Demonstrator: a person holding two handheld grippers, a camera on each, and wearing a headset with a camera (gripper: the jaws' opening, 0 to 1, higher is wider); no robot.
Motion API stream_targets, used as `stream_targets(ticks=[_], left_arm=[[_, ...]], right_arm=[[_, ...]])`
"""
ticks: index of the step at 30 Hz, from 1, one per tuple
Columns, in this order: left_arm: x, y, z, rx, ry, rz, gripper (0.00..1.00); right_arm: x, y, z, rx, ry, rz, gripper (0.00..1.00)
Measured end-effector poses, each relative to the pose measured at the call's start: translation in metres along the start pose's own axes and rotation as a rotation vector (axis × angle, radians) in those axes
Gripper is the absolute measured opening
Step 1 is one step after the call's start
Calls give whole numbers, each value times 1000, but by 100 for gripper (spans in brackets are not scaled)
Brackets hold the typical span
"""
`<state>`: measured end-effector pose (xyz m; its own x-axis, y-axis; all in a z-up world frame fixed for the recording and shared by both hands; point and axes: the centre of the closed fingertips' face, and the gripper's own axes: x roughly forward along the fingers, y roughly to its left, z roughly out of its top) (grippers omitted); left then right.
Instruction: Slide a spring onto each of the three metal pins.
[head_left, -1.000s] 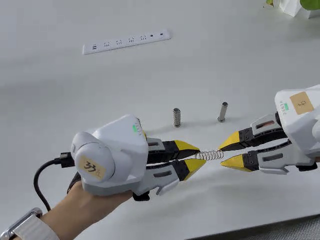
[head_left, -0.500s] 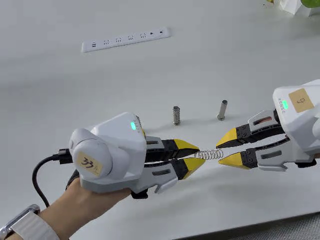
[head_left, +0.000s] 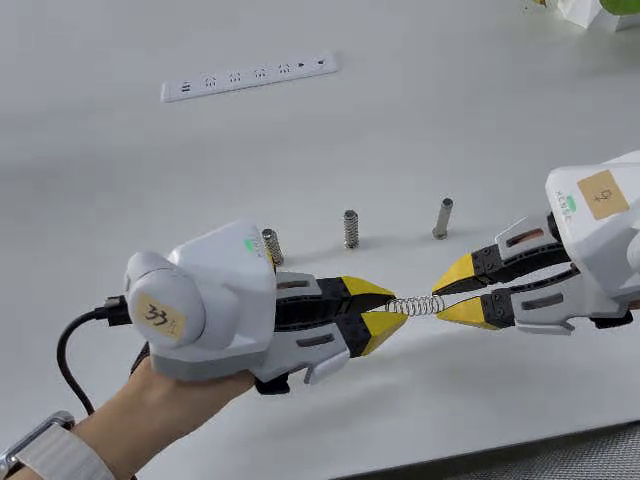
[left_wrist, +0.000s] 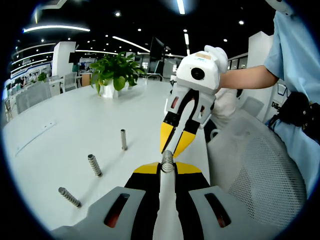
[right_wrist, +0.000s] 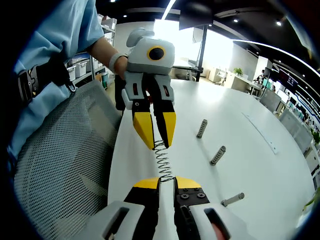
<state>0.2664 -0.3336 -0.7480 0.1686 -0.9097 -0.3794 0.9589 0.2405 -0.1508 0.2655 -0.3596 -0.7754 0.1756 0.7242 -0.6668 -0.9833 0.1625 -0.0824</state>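
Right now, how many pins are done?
Two of three. In the head view, the left pin and the middle pin each carry a spring. In hand is a third spring, gripped at its ends by the left gripper and the right gripper. Left to do is the bare right pin.

The white table (head_left: 470, 100) stretches wide, and there's a white power strip (head_left: 250, 77) lying flat at its far side, sockets up. Green leaves (head_left: 620, 8) peek in at the head view's top-right corner. In the left gripper view, a potted plant (left_wrist: 114, 70) stands on the table, ceiling lights (left_wrist: 181, 6) glow overhead, and a grey mesh chair (left_wrist: 260, 170) sits beside the table's edge.
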Motion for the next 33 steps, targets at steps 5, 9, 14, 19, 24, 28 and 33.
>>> stream_targets(ticks=[5, 9, 14, 19, 24, 28, 33], left_arm=[[0, 1, 0, 2, -1, 0, 7], [0, 1, 0, 0, 0, 0, 7], [0, 2, 1, -3, -2, 8, 7], [0, 3, 0, -5, 1, 14, 7], [0, 4, 0, -3, 3, 16, 7], [-1, 4, 0, -6, -4, 20, 7], [-2, 5, 1, -8, -10, 24, 7]], right_arm=[[-1, -1, 0, -17, 10, -4, 6], [-3, -3, 0, -32, 18, -8, 6], [-5, -6, 2, -68, 41, -23, 6], [-11, -9, 7, -101, 55, -34, 6], [-17, -11, 16, -129, 59, -44, 6], [-21, -14, 24, -126, 32, -47, 0], [-21, -15, 27, -127, 31, -52, 0]])
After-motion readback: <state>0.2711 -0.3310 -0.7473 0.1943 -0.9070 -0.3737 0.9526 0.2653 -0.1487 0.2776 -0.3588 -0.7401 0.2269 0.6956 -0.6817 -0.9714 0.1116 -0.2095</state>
